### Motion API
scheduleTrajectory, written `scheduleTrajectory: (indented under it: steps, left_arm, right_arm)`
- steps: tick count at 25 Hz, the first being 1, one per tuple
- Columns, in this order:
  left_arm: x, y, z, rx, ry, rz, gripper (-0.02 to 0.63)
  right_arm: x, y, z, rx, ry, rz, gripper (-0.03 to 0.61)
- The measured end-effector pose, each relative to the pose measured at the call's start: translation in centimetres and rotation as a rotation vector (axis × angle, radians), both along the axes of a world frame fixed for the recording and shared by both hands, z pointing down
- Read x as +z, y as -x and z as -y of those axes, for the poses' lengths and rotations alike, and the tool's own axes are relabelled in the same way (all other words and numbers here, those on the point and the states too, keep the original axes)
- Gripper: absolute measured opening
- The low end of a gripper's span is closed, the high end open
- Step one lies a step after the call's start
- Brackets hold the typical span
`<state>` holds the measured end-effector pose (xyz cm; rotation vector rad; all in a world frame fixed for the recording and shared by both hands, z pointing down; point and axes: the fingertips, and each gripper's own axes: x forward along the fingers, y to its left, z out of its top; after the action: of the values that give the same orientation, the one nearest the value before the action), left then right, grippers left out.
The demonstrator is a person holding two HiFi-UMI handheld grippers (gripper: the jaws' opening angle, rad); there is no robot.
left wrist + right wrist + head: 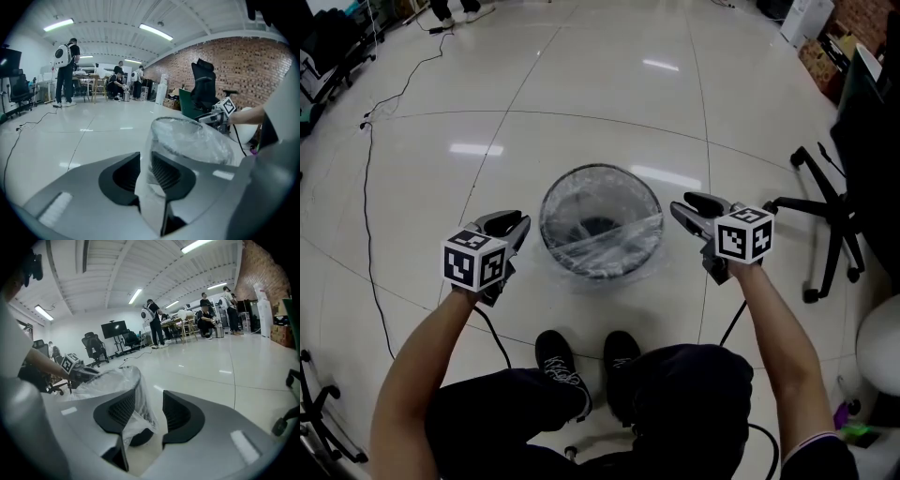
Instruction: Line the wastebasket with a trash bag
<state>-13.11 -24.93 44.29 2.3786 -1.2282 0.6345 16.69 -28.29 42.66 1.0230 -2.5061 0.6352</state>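
Starting at the left of the head view: the left gripper (517, 223) is held near the rim of the wastebasket (602, 169). Its own view shows the jaws a narrow way apart, with a fold of the clear trash bag (605, 246) hanging in the gap. Whether the film touches a pad cannot be settled.

Centre: the wastebasket stands upright on the pale floor (581, 94). The bag is inside it, with film lapping over the rim. The basket's bottom is hard to make out through the film.

Right of centre: the right gripper (680, 208) is just beside the rim with its jaws well apart. Bag film drapes along one pad (119, 408) and is not clamped.

Far right: an office chair (830, 220) is partly cut off by the frame edge.

Bottom: the person's shoes (581, 361) are visible, but the legs are cropped.
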Motion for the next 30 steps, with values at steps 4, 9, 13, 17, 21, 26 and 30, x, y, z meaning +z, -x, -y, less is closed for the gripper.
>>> scheduleTrajectory:
  steps: [4, 9, 13, 17, 21, 26, 30]
  left_arm:
    - [-2.0, -1.2, -1.9, 0.018, -0.002, -0.027, 0.075]
    - [-3.8, -3.1, -4.3, 0.052, 0.008, -0.062, 0.112]
    - [-3.7, -4.4, -6.1, 0.077, 0.029, -0.067, 0.123]
    - [-2.8, -6.0, -7.6, 0.096, 0.050, -0.076, 0.123]
    - [-1.8, -7.0, -8.2, 0.103, 0.057, -0.053, 0.123]
    - [-1.7, -7.4, -8.9, 0.128, 0.029, -0.002, 0.014]
    - [-1.8, -7.6, -10.0, 0.151, 0.031, 0.005, 0.012]
  right_arm:
    - [-3.2, 2.3, -1.4, -0.083, -0.031, 0.006, 0.181]
    - [-3.4, 4.8, -3.5, -0.156, -0.020, -0.040, 0.181]
    - [-1.8, 5.3, -4.4, -0.157, 0.010, -0.092, 0.158]
    - [-1.1, 5.2, -4.7, -0.136, 0.006, -0.122, 0.063]
    - [-0.9, 5.3, -5.1, -0.139, -0.005, -0.137, 0.002]
    - [-1.5, 5.1, -6.2, -0.162, -0.007, -0.117, 0.002]
    - [-1.8, 4.9, -7.4, -0.182, -0.006, -0.112, 0.002]
